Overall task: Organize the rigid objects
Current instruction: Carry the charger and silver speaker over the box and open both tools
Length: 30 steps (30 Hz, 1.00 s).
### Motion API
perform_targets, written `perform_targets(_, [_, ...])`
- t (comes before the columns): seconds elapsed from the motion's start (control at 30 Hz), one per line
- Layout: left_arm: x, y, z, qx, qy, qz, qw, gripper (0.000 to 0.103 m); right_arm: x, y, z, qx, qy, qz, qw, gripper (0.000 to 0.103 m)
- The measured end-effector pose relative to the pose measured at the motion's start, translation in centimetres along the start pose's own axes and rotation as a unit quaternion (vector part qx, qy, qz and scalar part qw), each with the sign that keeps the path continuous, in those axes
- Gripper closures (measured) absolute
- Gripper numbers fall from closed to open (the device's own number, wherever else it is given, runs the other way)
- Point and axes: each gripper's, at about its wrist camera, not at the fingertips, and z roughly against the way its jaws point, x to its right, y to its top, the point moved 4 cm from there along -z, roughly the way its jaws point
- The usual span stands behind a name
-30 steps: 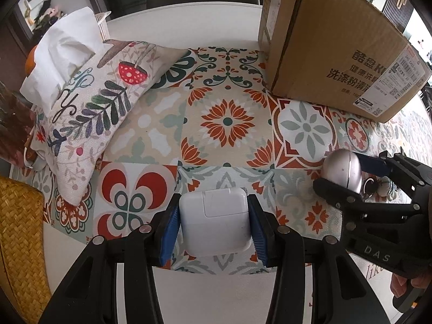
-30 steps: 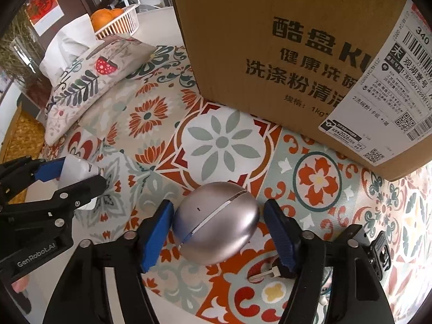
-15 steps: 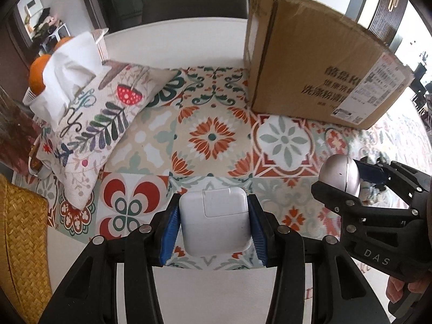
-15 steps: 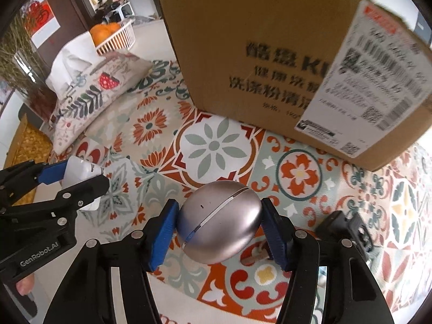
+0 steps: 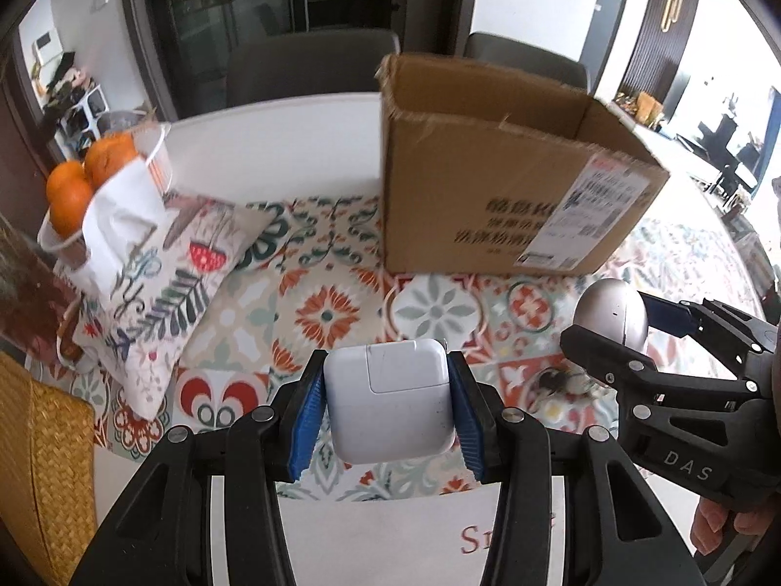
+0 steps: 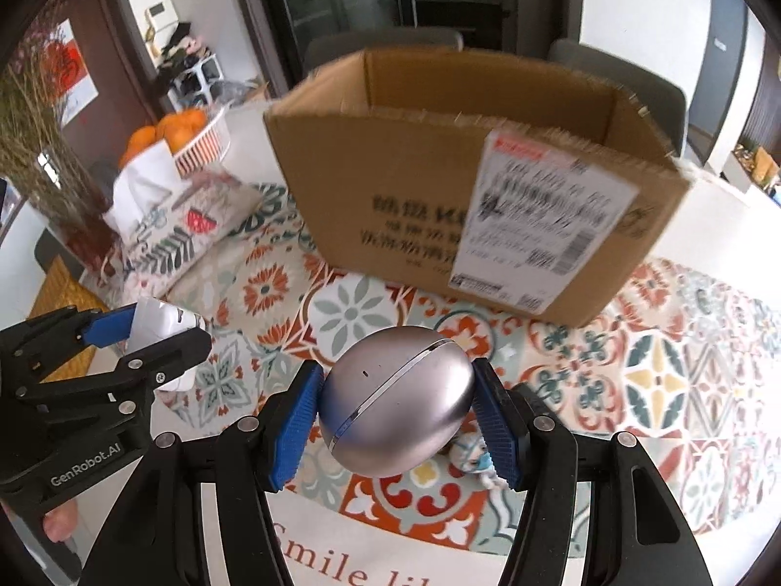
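Observation:
My left gripper [image 5: 385,403] is shut on a white square power adapter [image 5: 388,403] and holds it above the patterned tablecloth. My right gripper [image 6: 395,408] is shut on a silver egg-shaped case [image 6: 395,403], also lifted off the cloth. An open cardboard box [image 5: 507,185] stands ahead of both; its open top shows in the right wrist view [image 6: 468,180]. The right gripper with the silver case [image 5: 610,315] shows at the right of the left wrist view. The left gripper with the adapter [image 6: 161,324] shows at the left of the right wrist view.
A patterned cushion [image 5: 161,293] lies at the left with white tissue paper [image 5: 122,224] and a basket of oranges [image 5: 88,180] behind it. A small figurine [image 6: 476,454] lies on the cloth under the right gripper. A woven wicker piece [image 5: 44,464] is at the far left.
Both grippers have risen with their objects and pulled back, so the box looks smaller and its open top now shows.

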Motion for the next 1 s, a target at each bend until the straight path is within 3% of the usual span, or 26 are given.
perform_targets(1.0, [4.7, 9.0, 7.3, 0.126, -0.021, -0.048, 0.9906, 0.056, 3.7, 6.0, 10.8, 0.145, -0.032, -0.035, 0.988, 0.042])
